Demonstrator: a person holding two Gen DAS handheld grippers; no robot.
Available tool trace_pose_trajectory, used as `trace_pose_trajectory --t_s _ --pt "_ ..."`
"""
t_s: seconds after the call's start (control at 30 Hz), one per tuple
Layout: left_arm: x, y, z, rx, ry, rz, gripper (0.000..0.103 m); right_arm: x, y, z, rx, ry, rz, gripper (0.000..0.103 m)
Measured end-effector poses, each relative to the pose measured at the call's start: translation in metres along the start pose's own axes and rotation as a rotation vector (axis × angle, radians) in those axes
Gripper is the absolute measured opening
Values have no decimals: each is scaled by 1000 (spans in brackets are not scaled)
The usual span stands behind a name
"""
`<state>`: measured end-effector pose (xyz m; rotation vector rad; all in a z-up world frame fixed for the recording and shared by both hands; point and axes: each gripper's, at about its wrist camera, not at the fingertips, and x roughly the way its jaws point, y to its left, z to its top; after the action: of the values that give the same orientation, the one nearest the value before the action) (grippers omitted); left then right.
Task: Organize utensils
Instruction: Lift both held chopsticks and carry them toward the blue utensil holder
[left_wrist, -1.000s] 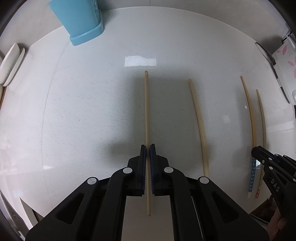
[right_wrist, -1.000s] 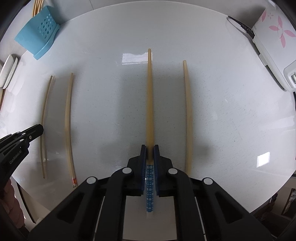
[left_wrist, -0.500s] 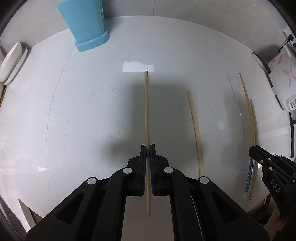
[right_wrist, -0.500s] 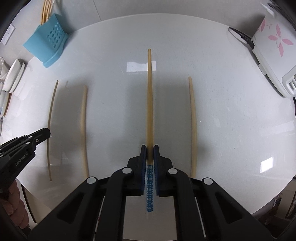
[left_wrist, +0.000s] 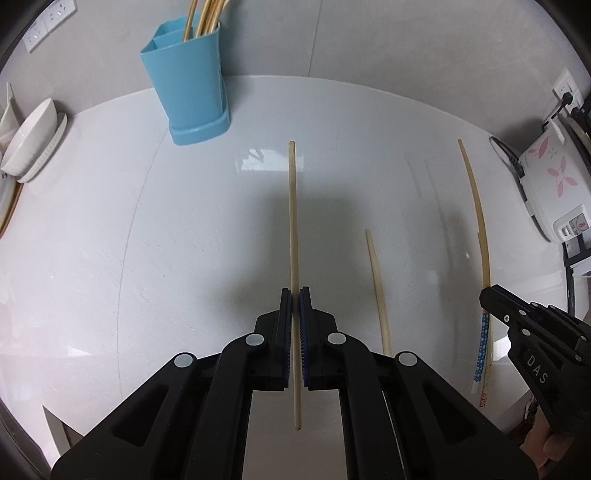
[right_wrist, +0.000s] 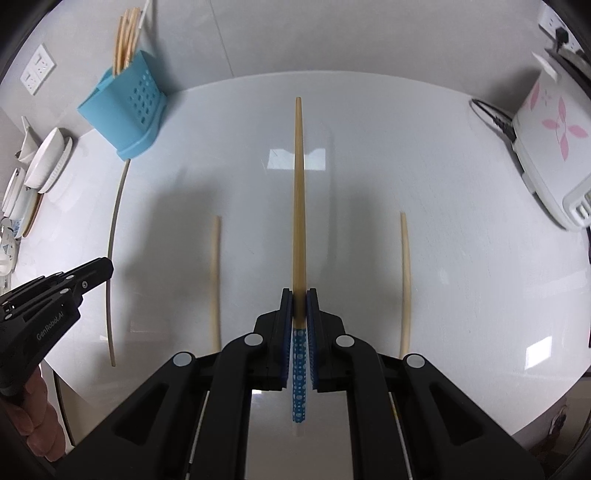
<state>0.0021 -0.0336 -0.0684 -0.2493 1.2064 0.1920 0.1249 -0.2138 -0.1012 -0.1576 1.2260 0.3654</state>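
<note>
White round table (left_wrist: 147, 258), grey wall behind. We list:

Left gripper (left_wrist: 294, 306): our jaws clamped on a plain chopstick (left_wrist: 293, 221), gripped near its rear end, shaft running forward above the table.

Right gripper (right_wrist: 299, 306): our jaws clamped on a thicker chopstick (right_wrist: 298, 192), held just ahead of its blue dotted handle, which trails back between the fingers.

Loose chopsticks on the table, right wrist view: one (right_wrist: 214, 284) between our two grippers, one (right_wrist: 405, 280) to the right of the held stick.

Blue holder (left_wrist: 190, 81): upright at the table's far left edge, several chopsticks standing in it.

White bowls (left_wrist: 31, 142): stacked at the far left, beside the holder.

White cooker (right_wrist: 550, 147): pink flower print, far right edge.

Wall sockets (right_wrist: 37, 70): above the holder.
</note>
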Motion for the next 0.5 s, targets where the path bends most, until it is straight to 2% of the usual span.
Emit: trace_pose_trajectory --t_s 0.5 --pt "-36 22 24 -23 -106 7 4 -29 45 34 -55 -118 43 7"
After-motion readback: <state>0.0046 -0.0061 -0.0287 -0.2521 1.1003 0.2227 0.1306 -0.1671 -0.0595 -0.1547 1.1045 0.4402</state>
